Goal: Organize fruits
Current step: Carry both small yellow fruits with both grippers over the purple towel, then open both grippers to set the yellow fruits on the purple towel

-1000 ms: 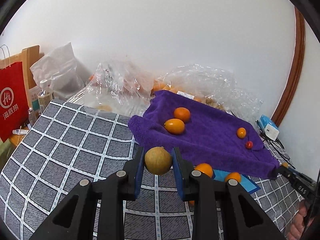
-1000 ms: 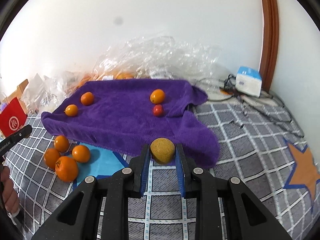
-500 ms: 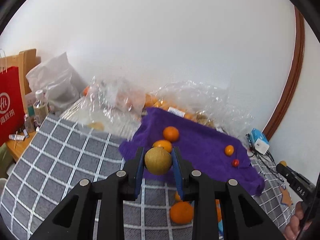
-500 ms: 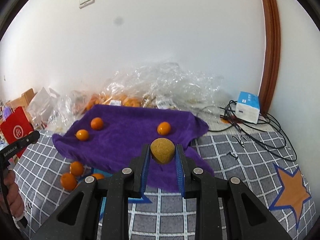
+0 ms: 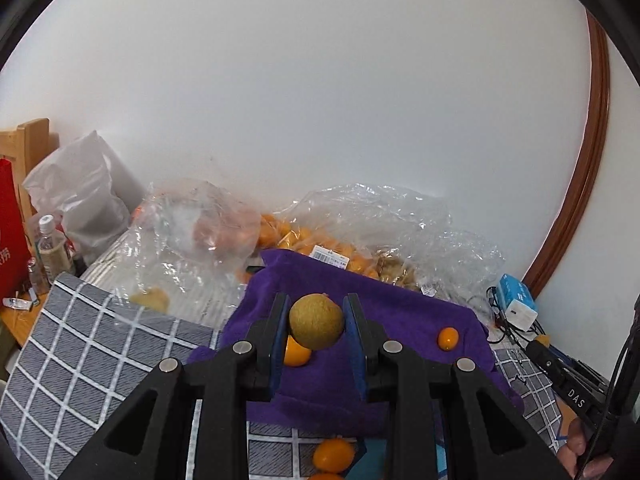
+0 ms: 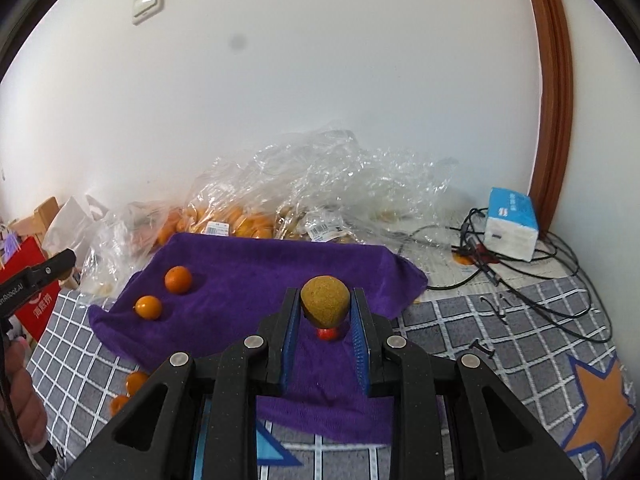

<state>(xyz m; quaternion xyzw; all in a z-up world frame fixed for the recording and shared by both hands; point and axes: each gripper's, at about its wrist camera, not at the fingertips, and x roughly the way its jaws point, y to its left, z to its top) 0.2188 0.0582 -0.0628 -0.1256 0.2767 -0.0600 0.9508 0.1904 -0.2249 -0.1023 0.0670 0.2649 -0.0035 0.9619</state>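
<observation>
Left gripper [image 5: 316, 322] pinching a brown fruit [image 5: 316, 322], right gripper [image 6: 325, 307] pinching another brown fruit [image 6: 324, 306]; both held above the purple towel [image 6: 256, 276], oranges [image 6: 178, 279] on its left.

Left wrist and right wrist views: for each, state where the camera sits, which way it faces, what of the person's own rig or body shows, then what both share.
Left wrist: sits behind the left gripper, facing the wall across the purple towel; its fingers clamp a brown-green fruit; a hand shows at the lower right.
Right wrist: sits behind the right gripper, facing the same wall; it clamps a brown fruit; the left gripper's tip shows at the left edge.
Shared: towel, plastic bags, tissue box.
</observation>
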